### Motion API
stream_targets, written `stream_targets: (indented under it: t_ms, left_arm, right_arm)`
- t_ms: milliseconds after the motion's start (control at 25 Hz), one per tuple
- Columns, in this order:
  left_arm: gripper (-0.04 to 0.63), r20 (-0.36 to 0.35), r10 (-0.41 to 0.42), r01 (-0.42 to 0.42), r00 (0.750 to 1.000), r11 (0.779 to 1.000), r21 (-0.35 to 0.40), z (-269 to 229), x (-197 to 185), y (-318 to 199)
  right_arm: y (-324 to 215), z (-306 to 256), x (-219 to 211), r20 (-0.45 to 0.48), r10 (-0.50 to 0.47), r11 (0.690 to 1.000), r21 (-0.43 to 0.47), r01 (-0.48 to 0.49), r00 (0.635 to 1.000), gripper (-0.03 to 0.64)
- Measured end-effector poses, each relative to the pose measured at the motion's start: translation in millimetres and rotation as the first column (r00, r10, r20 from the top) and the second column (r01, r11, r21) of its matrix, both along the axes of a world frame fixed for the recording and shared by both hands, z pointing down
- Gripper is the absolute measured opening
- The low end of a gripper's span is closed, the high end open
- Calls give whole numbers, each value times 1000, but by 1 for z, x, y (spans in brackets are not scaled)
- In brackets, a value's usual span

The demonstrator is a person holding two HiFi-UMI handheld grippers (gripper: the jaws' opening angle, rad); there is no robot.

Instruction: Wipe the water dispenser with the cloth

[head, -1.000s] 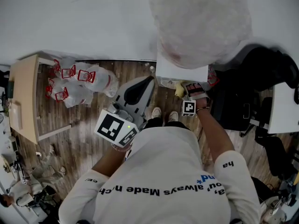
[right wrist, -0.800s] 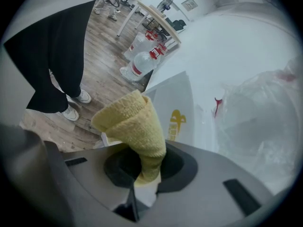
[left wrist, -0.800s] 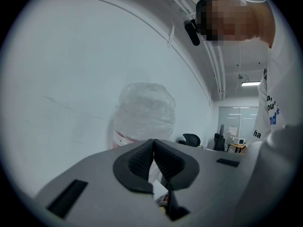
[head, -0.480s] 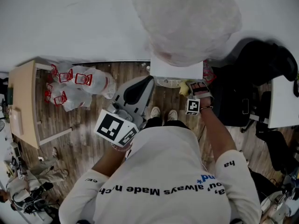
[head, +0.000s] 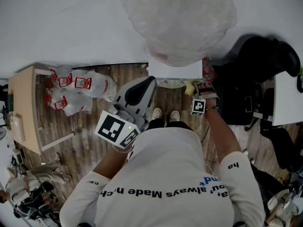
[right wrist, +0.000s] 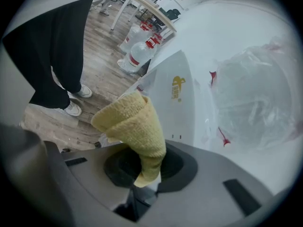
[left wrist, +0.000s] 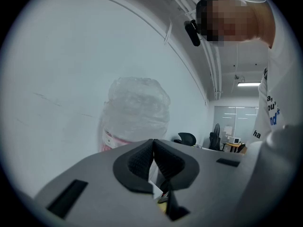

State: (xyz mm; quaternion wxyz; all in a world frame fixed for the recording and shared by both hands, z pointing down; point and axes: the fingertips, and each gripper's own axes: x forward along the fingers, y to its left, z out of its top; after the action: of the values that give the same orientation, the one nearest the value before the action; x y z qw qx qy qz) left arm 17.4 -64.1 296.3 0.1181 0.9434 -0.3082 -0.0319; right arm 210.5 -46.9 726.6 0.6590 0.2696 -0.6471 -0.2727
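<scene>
Wood floor [head: 90,141] | right tongs [right wrist: 144,171] clamp yellow cloth [right wrist: 135,124], long axis along jaws, near water dispenser [right wrist: 177,103] | left tongs [left wrist: 153,157] closed, empty

The water dispenser [head: 174,71] is a white cabinet against the far wall, with a plastic-wrapped bottle [head: 180,18] upright on top. The cloth [right wrist: 137,126], yellow and bunched, is clamped in the right gripper [right wrist: 144,169] just beside the dispenser's near right corner.

An office is indicated: a black swivel chair [left wrist: 187,138], a pale wooden desk [head: 23,108], glass partition walls [left wrist: 233,119] and spare clear plastic water bottles [head: 99,85] are seen.
</scene>
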Motion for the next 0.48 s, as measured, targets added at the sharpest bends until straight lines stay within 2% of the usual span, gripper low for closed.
stream_targets:
  t_ms: [160, 280, 360, 400, 480]
  left_arm:
    - [20, 0, 19, -19, 1000, 1000, 0, 0, 10, 1]
    - [20, -3, 30, -30, 1000, 1000, 3, -1, 16, 2]
    - [20, -3, 32, -32, 999, 999, 3, -2, 17, 2]
    - [20, -2, 31, -31, 1000, 1000, 3, -2, 17, 2]
    - [20, 1, 27, -27, 1000, 1000, 2, -1, 16, 2]
  right_arm:
    - [3, 0, 14, 9, 53, 999, -3, -53, 999, 60]
    - [7, 7, 30, 87, 176, 984, -36, -174, 981, 61]
    - [8, 14, 40, 185, 305, 952, -87, -294, 934, 61]
    - [8, 16, 44, 240, 374, 927, -118, -355, 896, 61]
    - [6, 17, 50, 350, 506, 863, -191, -469, 789, 61]
